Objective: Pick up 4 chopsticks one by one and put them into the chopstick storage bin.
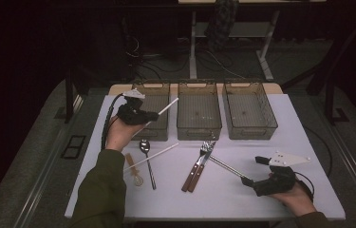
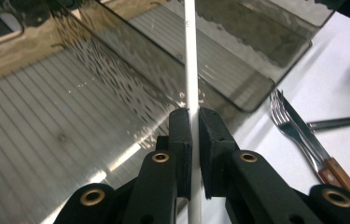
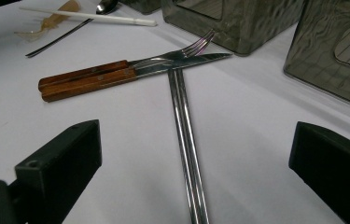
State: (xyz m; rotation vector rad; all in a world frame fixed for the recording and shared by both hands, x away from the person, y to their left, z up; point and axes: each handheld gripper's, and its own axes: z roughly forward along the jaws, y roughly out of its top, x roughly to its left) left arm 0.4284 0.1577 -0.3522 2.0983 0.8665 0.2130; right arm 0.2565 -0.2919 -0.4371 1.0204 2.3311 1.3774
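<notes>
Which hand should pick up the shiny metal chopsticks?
Probably the right. Its gripper is open, with the metal chopsticks lying between its jaws. The left gripper is busy, shut on a white stick over the left bin.

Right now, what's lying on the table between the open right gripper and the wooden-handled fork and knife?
A pair of metal chopsticks runs from between the right gripper's open jaws up to the wooden-handled fork and knife, seen in the right gripper view.

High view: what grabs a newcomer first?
The left claw, raised over the left bin, is shut on a white stick. Three grey bins line the table's far side. The right claw is open around metal chopsticks that touch a wood-handled fork and knife.
</notes>
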